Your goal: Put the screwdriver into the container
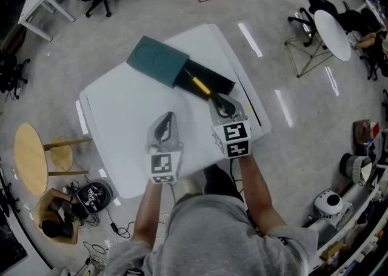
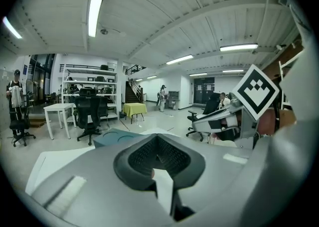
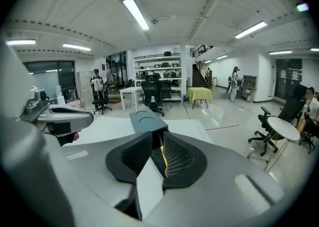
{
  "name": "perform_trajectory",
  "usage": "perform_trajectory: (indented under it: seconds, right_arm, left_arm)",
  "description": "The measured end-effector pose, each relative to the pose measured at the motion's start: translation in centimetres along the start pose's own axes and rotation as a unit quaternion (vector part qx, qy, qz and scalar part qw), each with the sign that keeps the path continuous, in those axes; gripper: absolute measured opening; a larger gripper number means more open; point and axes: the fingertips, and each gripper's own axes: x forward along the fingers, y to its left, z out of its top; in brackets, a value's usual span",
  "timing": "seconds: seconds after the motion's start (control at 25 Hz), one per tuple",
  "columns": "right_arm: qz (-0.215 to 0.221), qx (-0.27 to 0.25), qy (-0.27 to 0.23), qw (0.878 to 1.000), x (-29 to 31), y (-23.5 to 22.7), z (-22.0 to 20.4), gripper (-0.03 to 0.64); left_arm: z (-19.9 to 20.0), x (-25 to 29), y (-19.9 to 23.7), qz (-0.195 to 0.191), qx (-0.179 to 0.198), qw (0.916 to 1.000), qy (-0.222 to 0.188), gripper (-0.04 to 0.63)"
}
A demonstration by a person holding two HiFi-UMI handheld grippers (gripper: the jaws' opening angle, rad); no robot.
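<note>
**Both claws above the table, screwdriver in the container ahead of the right claw**

Head view: The left claw (image 1: 167, 120) hangs over the white rectangular table (image 1: 121, 123) with its jaws together and nothing in them. The right claw (image 1: 219, 104) is beside it, to its right and a little further forward. Just ahead of the right claw's tips lies the dark teal box-shaped container (image 1: 156, 61), with a black tray (image 1: 212, 79) jutting from its near end. The yellow-handled screwdriver (image 1: 200, 86) lies on that tray, close in front of the right claw and apart from it. It is ahead and to the right of the left claw.

Left gripper view: The left claw (image 2: 157, 143) has its ribbed dark pads meeting at the tips, and nothing sits between them. Beyond and slightly left of the tips shows the teal container (image 2: 112, 136) on the table (image 2: 45, 163). The right claw's marker cube (image 2: 255, 91) stands off to the right.

Right gripper view: The right claw (image 3: 158, 141) has its jaws set narrow, with a slim gap left between the pads and nothing pinched. Through that gap, straight ahead, shows the screwdriver's yellow handle (image 3: 163, 155). The teal container (image 3: 147, 120) rises just past the tips. The left claw (image 3: 57, 113) is to the left, over the table (image 3: 109, 123).
</note>
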Motion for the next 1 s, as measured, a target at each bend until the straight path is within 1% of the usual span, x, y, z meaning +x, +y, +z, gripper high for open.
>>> perform_trajectory:
  seconds: [0.16, 0.36, 0.76, 1.0]
  right_arm:
    - [-0.015, 0.008, -0.050, 0.999, -3.5, 0.9, 1.1, 0.042]
    - [-0.022, 0.006, -0.089, 0.996, -7.1, 2.3, 1.5, 0.035]
    - [-0.050, -0.006, -0.120, 0.991, -14.0, 5.1, 0.3, 0.008]
    - [-0.041, -0.020, -0.124, 0.991, -17.6, 7.6, -1.1, 0.005]
  left_arm:
    - [1.0, -2.3, -1.1, -0.006, 0.009, 0.9998, -0.016, 0.012]
    - [1.6, -4.8, -2.3, -0.012, 0.018, 0.9992, -0.032, 0.012]
    - [1.9, -10.8, -4.4, -0.020, 0.026, 0.9982, -0.049, 0.012]
    - [1.6, -15.0, -5.1, -0.014, 0.028, 0.9980, -0.056, 0.012]
